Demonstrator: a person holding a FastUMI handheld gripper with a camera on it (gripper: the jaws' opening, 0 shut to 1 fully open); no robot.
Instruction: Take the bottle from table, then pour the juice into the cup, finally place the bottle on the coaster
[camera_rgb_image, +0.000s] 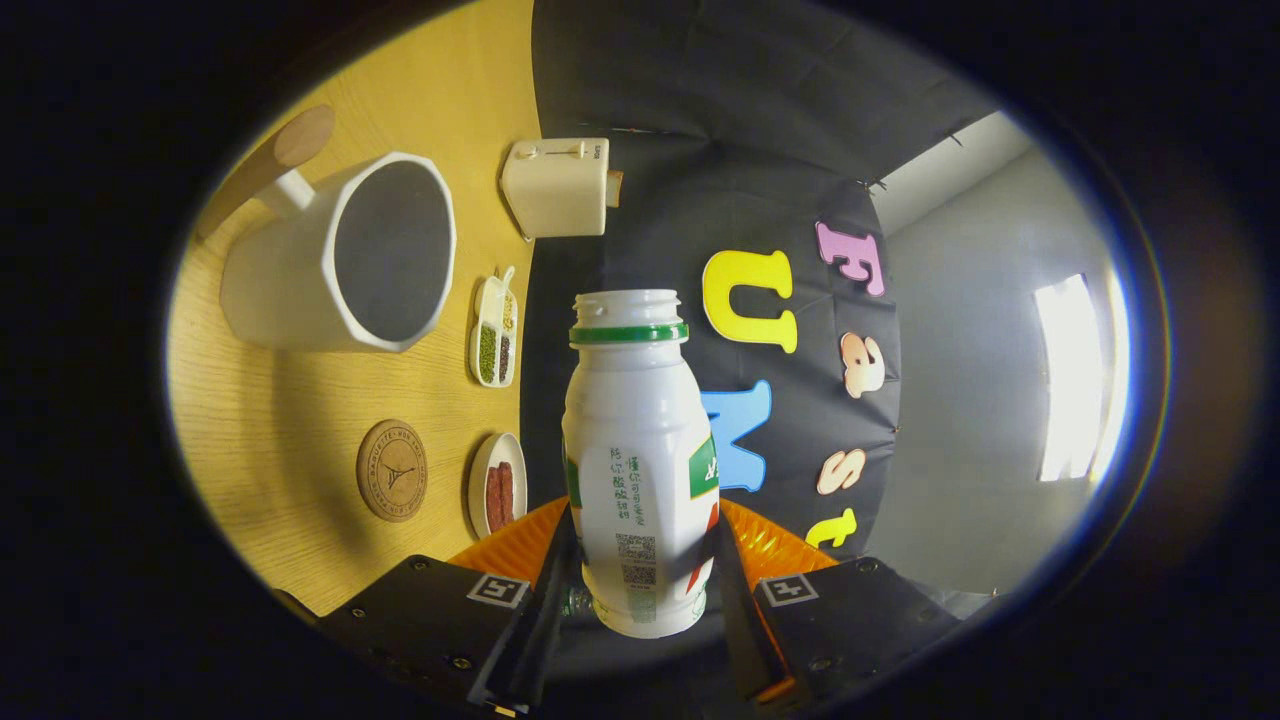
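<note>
A light wooden worktop (300, 440) stretches beyond the tool (640, 590), whose fingers clamp both sides of an uncapped white plastic bottle with a green neck ring (635, 470). Well ahead stands a large white faceted cup (340, 265); nearer lies a round cork coaster (392, 470).

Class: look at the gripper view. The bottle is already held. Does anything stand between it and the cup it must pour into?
Nothing visible does. The hand-held gripper is shut on the bottle, whose open mouth is uncapped. Bare table lies between it and the white cup. The small divided dish sits beside the cup, not blocking its opening.
</note>
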